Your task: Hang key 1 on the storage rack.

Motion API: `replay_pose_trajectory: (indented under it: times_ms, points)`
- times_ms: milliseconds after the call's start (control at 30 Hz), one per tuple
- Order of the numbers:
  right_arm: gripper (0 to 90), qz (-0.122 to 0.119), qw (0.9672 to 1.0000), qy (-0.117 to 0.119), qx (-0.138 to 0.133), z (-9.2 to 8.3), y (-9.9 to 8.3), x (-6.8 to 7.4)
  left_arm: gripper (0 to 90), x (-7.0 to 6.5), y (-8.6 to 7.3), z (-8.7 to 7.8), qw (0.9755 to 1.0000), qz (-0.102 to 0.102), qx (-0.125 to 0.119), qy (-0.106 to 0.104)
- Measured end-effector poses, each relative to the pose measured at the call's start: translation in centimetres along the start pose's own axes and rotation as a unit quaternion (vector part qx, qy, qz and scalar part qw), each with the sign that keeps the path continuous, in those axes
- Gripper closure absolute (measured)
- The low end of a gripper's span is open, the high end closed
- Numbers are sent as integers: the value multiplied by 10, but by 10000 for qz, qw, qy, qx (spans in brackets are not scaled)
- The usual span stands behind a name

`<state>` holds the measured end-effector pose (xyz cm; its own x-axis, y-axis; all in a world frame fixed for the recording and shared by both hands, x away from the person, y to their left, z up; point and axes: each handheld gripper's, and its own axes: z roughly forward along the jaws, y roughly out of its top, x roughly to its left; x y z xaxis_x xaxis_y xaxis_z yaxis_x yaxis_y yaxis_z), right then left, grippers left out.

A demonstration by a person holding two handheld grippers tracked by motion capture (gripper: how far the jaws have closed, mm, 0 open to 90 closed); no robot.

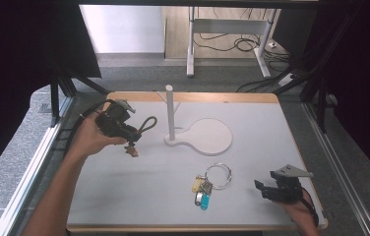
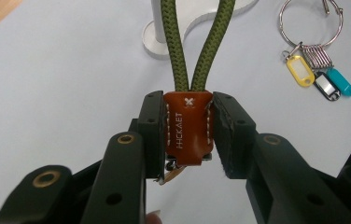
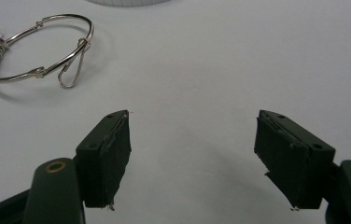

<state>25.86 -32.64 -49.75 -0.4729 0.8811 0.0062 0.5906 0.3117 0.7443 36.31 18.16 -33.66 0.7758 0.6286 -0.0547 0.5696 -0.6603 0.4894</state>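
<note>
Lanyard (image 2: 188,127), leather tab pinched in the left tongs (image 2: 188,135), is lifted off the counter (image 1: 138,182), loop reaching toward the stand (image 1: 170,112) just ahead; hanging looks undone. Right tongs (image 3: 192,158) spread empty, key ring (image 3: 43,51) beyond them.

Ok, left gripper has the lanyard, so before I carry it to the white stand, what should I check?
1. Left gripper shut on the brown leather tab of the olive-green cord loop: ok, both fingers press its sides.
2. Cord loop hanging open: ok, strands spread apart.
3. White post stand upright on its round base: ok.
4. Peg on the post free: cannot tell, too small.
5. Silver key ring with coloured tags lies aside from the path: ok.
6. Right gripper open, holding nothing, low on the table near the right edge: ok.
</note>
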Motion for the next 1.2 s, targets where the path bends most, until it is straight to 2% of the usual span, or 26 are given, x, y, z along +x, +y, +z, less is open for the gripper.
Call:
replay_pose_trajectory:
  times_ms: [433,667,1067,1200]
  points:
    - [272,-17,10000,-15,31,1,-1,0,668,6,11,-2,10000,44,41,-8]
    - [272,-38,10000,-2,55,3,-1,1,668,12,17,-1,10000,-10,30,-24]
    - [272,-46,10000,1,86,4,-1,1,667,32,22,-3,9996,-262,-114,-19]
    - [272,-40,9999,-1,93,4,-2,1,668,39,23,-4,9992,-335,-181,-83]
